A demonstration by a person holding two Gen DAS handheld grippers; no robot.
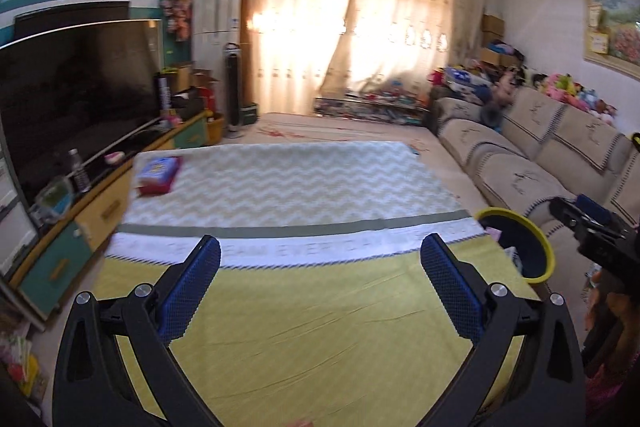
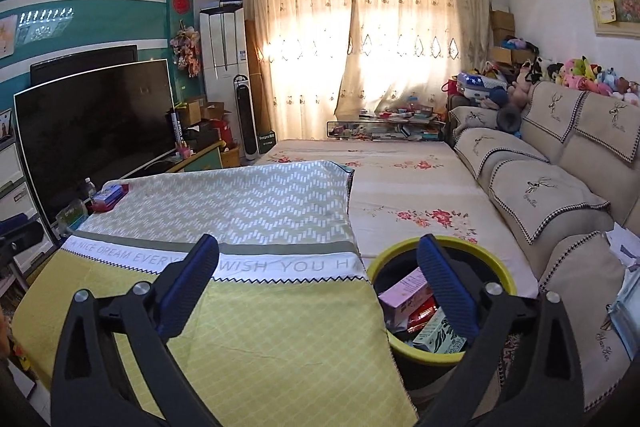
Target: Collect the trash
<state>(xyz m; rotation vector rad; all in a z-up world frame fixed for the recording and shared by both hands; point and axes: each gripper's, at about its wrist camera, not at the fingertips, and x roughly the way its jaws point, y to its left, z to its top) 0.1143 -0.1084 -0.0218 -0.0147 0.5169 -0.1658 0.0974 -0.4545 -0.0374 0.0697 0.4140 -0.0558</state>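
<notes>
At the lower right of the right wrist view stands the yellow-rimmed bin (image 2: 440, 307), set on the floor just beside the cloth-covered worktop (image 2: 240, 327), between it and the sofa (image 2: 560, 195). That spot seems chosen so trash lifted off the cloth can be dropped with a short swing. Inside it lie the collected pieces: a pink carton (image 2: 404, 293), a red wrapper (image 2: 420, 315) and a green-printed box (image 2: 438, 341).

The right tongs (image 2: 318, 287) are spread wide and hold nothing; their right finger hangs over the bin's mouth, which fits a drop just made, though that is only a judgement. The left tongs (image 1: 320, 291) are likewise released and empty, hovering above the yellow part of the cloth, where the bin (image 1: 520, 247) shows at the right of the frame.

The cloth near both tongs is bare. What may remain is a red and blue packet (image 1: 158, 173) at the far left corner of the worktop, in the left middle of the frame; whether it is trash cannot be told. Nothing stands between it and the left tongs. Beside it are the television (image 1: 76, 95) and a water bottle (image 1: 78, 171) on the TV cabinet (image 1: 104, 211), which a careless reach could knock.
</notes>
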